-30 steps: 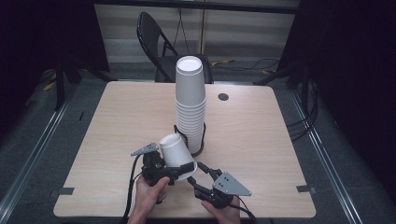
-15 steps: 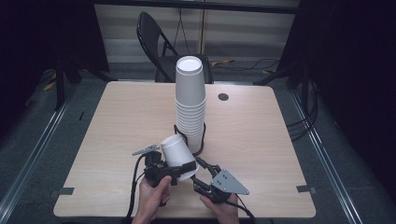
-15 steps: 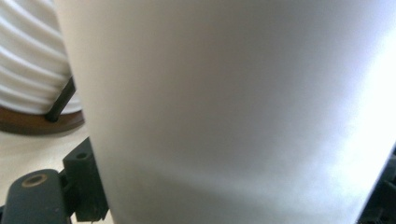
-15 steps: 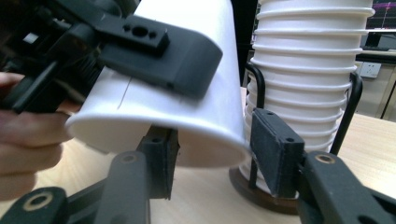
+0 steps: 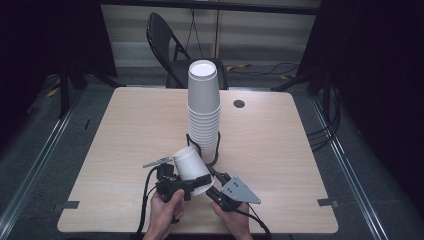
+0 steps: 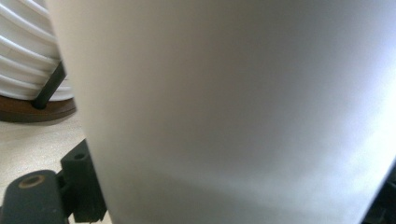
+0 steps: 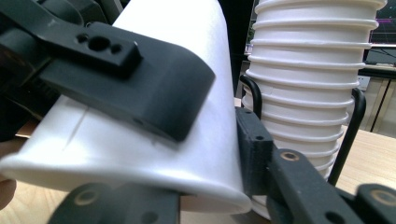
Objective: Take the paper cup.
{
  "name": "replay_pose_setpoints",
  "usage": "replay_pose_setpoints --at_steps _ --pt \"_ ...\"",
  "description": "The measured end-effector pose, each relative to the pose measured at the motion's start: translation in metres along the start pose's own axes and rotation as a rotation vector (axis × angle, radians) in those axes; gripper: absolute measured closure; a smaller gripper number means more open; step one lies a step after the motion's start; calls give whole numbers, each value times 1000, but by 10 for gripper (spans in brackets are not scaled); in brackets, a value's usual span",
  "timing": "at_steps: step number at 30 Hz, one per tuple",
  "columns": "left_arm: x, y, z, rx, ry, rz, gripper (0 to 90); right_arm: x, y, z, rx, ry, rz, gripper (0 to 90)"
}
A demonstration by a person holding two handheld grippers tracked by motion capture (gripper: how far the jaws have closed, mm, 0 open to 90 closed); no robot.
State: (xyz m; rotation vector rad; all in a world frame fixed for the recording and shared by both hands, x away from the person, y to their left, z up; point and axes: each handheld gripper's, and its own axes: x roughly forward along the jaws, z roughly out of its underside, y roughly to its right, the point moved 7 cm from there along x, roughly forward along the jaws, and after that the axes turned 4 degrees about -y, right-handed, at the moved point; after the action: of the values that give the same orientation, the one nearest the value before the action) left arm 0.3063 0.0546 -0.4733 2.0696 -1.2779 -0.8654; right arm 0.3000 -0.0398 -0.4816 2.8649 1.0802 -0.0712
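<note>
A single white cup [image 5: 191,169] had been lifted clear of the tall stack of cups [image 5: 204,115] and hung tilted over the near middle of the surface [image 5: 125,130], base pointing up and to the far left. The left tool [image 5: 172,184] was clamped on its wall. The right tool [image 5: 216,187] sat at the cup's rim, one jaw beside the lip; whether it gripped could not be told. Judging from this, separation looked done, while setting the cup down remained.

left gripper [image 5: 186,186]: black, black cable | right gripper [image 5: 216,186]: black, grey three-cornered plate, brass screw holes
</note>
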Motion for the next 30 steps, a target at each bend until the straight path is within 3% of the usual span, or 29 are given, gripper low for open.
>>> replay_pose_setpoints --at_steps 6,17,21,30 --pt "-2 -1 -2 15 36 32 78 -1 -1 1 -22 -2 6 852" --pt "2 1 -8 76 32 60 65 -6 1 0 0 -9 17 859" --pt "-2 0 -14 78 56 59 81 -9 1 2 11 -19 12 860" --pt "-3 -4 -19 156 76 64 69 -12 1 4 18 -48 5 860"
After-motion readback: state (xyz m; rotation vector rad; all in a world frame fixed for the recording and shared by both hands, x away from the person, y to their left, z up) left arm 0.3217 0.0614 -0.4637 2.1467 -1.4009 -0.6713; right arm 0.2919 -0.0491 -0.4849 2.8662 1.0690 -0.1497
